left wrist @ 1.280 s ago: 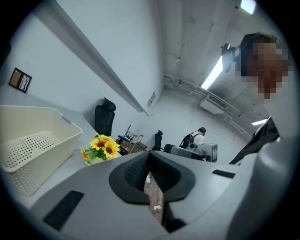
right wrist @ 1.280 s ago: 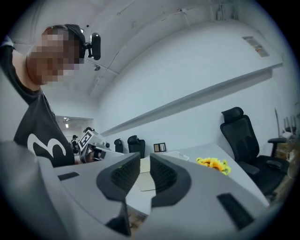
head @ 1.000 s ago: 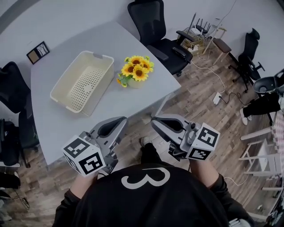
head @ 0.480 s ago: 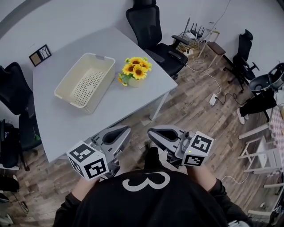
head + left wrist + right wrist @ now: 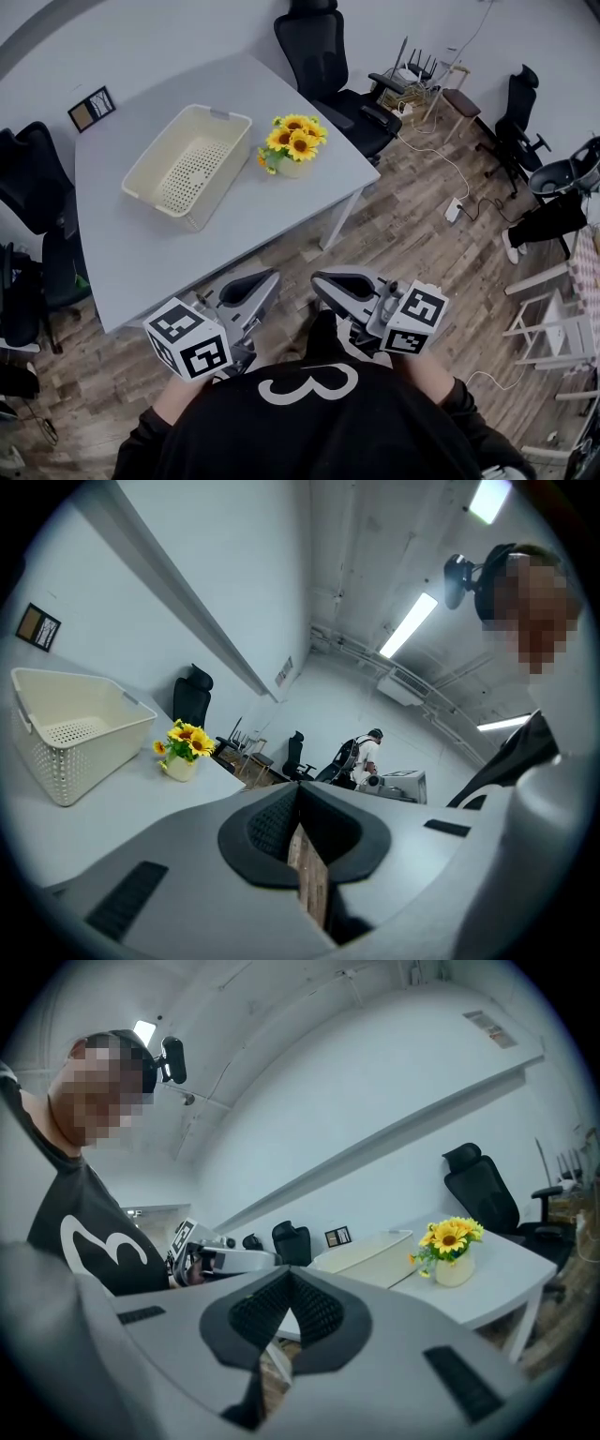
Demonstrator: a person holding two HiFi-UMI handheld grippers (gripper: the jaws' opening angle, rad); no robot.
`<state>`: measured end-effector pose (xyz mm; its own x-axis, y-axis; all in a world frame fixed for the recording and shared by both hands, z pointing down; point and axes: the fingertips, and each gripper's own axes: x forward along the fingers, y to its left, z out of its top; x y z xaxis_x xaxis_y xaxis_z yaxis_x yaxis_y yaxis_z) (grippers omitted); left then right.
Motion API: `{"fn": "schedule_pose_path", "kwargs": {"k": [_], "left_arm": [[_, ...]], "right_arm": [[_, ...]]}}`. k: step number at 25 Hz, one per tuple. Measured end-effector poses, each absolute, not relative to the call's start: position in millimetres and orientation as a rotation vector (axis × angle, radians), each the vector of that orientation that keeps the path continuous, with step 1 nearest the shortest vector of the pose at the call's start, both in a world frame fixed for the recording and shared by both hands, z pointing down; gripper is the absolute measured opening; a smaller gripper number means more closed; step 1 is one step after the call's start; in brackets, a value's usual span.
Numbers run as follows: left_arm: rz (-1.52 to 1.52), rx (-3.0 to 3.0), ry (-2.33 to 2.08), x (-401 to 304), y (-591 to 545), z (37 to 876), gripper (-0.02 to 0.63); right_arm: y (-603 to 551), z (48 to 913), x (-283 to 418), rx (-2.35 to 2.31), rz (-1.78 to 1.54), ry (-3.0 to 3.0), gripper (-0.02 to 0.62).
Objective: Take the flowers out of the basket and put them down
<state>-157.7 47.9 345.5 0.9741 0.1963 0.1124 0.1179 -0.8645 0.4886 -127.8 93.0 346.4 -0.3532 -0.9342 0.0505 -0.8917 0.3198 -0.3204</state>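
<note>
A bunch of yellow sunflowers [image 5: 295, 143] in a small white pot stands upright on the grey table [image 5: 141, 244], just right of the cream perforated basket [image 5: 187, 167], which holds nothing. Both grippers hang close to my body over the wooden floor, well short of the table. My left gripper [image 5: 266, 279] is shut with nothing in it, and so is my right gripper [image 5: 321, 279]. The left gripper view shows the flowers [image 5: 185, 744] beside the basket [image 5: 75, 733], far beyond the left gripper [image 5: 298, 797]. Past my right gripper [image 5: 286, 1281] the flowers [image 5: 451, 1237] stand far off.
A small framed picture [image 5: 91, 108] lies at the table's far corner. Black office chairs [image 5: 323, 56] ring the table, with more chairs and cables on the floor at the right. A person [image 5: 361, 757] stands far off at the back of the room.
Both grippers have drawn back a little toward my body, staying shut. The flowers and basket have not moved on the table.
</note>
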Motion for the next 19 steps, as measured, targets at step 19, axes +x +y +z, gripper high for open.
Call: {"fn": "schedule_pose_path", "kwargs": {"k": [19], "left_arm": [[0.224, 2.611, 0.210, -165.8, 55.0, 353.1, 0.012]], "right_arm": [[104.9, 353.9, -132.5, -1.711, -0.433, 2.417, 0.006]]}}
